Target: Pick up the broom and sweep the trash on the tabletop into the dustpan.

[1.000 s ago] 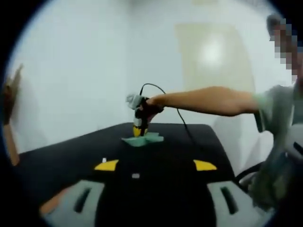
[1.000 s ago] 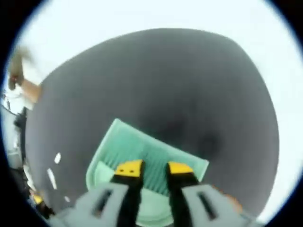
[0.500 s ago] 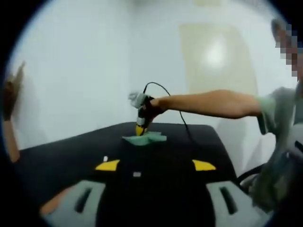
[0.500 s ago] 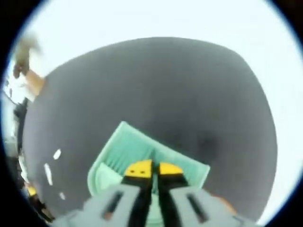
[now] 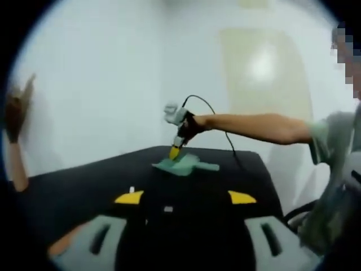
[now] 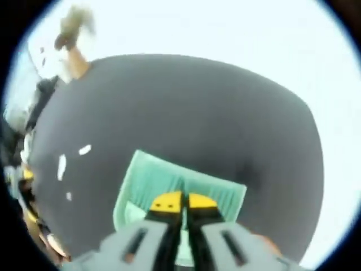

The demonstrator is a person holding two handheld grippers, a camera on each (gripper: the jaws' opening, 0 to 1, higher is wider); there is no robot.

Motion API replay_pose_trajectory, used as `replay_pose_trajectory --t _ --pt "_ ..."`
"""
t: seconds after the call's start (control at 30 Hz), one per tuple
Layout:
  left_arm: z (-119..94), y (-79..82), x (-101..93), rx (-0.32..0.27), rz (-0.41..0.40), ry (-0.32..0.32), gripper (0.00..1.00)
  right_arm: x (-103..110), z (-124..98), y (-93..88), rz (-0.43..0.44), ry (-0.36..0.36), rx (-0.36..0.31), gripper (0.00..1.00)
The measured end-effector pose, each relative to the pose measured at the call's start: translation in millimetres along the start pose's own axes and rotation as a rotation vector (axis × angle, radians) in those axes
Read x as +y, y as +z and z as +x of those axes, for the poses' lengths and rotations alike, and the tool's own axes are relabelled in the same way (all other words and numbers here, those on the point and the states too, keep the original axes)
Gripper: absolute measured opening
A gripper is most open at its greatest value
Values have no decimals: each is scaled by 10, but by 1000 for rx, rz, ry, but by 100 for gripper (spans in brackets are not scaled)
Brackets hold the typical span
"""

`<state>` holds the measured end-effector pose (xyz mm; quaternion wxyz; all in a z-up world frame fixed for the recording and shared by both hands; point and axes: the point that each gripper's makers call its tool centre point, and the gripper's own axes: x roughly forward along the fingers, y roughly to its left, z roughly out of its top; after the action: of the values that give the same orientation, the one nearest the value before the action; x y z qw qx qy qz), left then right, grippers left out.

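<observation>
Two yellow-tipped tongs are at work over a round black worktop. In the right gripper view the right tongs have their jaws drawn almost together, pinched on the middle of a pale green plastic dustpan with a ribbed tray; whether the part they clamp is its handle is too blurred to tell. The dustpan sits on the worktop toward the edge nearest this camera, its wide ribbed mouth facing the worktop's centre. Three small white scraps of trash lie on the dark surface near the worktop's left edge in this view, well apart from the dustpan. In the left gripper view the left tongs stand wide apart with nothing between them, low over the near edge of the worktop. Two of the white scraps lie just ahead of the jaws there. Toward the far edge the same green dustpan appears, with the right tongs pressed down on it, held by a person's bare outstretched arm reaching in from the worktop's right side, a black cable looping from the gripper.
</observation>
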<state>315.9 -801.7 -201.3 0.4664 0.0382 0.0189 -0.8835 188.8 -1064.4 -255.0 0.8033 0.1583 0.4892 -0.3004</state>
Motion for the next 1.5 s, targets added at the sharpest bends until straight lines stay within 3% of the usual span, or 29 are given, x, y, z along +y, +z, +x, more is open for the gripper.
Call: replay_pose_trajectory --t 0.17,0.43,0.53,0.6,0.77,0.93,1.07,1.13,1.2,1.3,1.33,1.37,1.4,1.47,1.5 --pt "25 39 8 10 -20 20 57 103 -155 87 -149 51 -106 0" --pt "156 157 -47 20 -16 29 56 329 -333 34 -349 129 -212 0" --pt "244 149 -92 26 -18 20 55 494 -347 -4 -435 221 -246 0" --pt "308 126 -126 34 -18 11 55 543 -336 -19 -511 239 -267 0" --pt "452 61 -147 57 -45 -7 55 699 -333 -85 -598 338 -286 0" --pt "619 -10 -51 95 -165 5 48 863 -383 -172 -681 408 -319 0" --pt "765 52 19 45 -260 24 48 966 -420 -298 -740 443 -328 1" --pt "829 127 34 -7 -388 23 45 985 -437 -328 -763 459 -345 1" --pt "896 121 101 10 -556 55 41 976 -478 -347 -769 469 -365 1" --pt "1030 306 117 -72 -757 18 41 953 -527 -355 -758 492 -401 1" --pt "1098 319 178 -82 -890 37 41 943 -534 -349 -758 496 -408 1" --pt "1145 369 185 -114 -931 15 41 935 -539 -356 -756 499 -412 1" --pt "1199 320 220 -98 -983 32 41 940 -546 -369 -758 499 -418 1" --pt "1296 185 301 -64 -987 93 38 940 -558 -390 -759 504 -427 1" --pt "1347 151 290 -59 -980 85 34 934 -566 -394 -761 508 -434 1"
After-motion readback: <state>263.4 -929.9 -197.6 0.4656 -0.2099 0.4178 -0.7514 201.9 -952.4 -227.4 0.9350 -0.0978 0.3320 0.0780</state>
